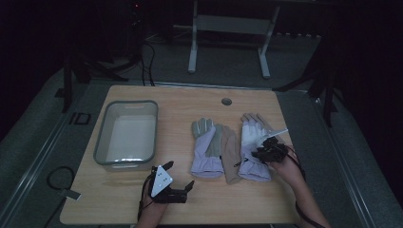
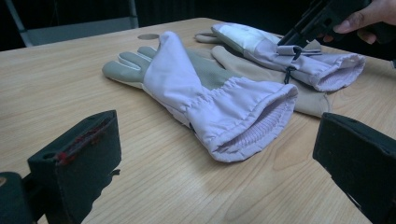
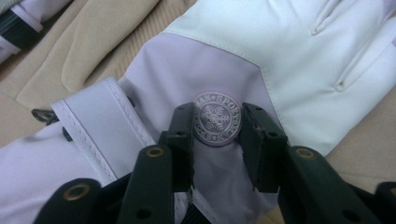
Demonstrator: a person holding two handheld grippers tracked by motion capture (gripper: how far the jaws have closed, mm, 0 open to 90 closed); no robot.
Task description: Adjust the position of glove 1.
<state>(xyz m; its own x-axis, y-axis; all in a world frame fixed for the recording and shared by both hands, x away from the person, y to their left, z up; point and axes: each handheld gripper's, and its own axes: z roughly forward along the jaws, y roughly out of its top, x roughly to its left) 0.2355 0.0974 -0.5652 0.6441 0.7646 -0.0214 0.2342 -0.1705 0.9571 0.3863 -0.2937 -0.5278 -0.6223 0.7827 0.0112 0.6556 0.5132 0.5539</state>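
Note:
Two lilac and white gloves lie side by side on the wooden table, with a tan glove between them. My right gripper is down on the right glove. Its jaw tips grip the lilac fabric on either side of a round snowflake badge, and the cloth bunches between them. My left gripper rests near the table's front edge, open wide. Its jaws hold nothing and point at the cuff of the left glove.
A clear plastic bin stands at the left of the table, apart from the gloves. A round cable hole sits near the far edge. Beyond the table stands a grey metal frame on the floor.

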